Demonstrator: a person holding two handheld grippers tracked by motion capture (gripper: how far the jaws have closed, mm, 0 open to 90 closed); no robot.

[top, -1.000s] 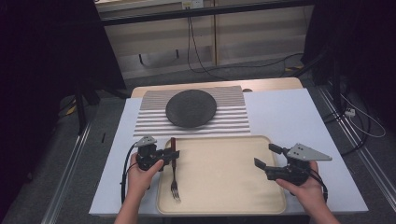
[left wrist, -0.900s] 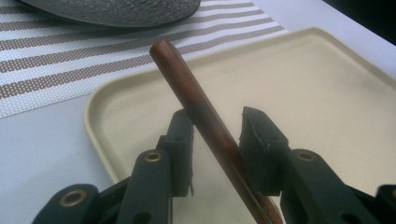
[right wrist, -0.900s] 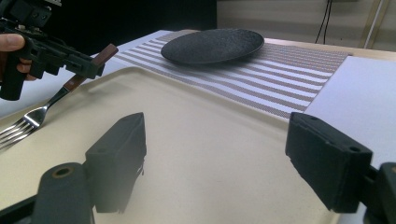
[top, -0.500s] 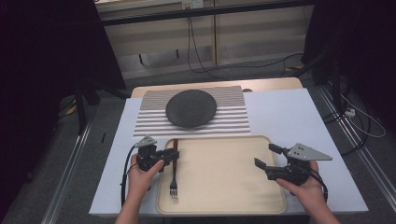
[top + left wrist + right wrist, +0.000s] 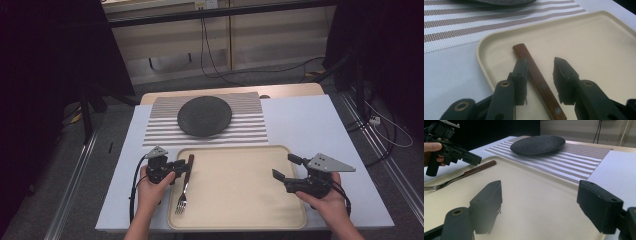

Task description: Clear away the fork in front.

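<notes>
A fork (image 5: 183,192) with a brown wooden handle (image 5: 524,51) lies flat on the left part of a beige tray (image 5: 240,185), tines toward the near edge. My left gripper (image 5: 186,167) sits low over the handle's far end. In the left gripper view the handle runs between the jaws (image 5: 540,66), close against the left one, with a clear gap to the right one, so the gripper is open. My right gripper (image 5: 283,166) hovers over the tray's right side, open wide with nothing in it (image 5: 539,192). From the right gripper view the fork (image 5: 461,176) shows beside the left gripper (image 5: 474,158).
A dark round plate (image 5: 204,116) rests on a striped placemat (image 5: 250,131) just beyond the tray. Everything lies on a white table cover (image 5: 310,125). Cables and floor rails run around the table.
</notes>
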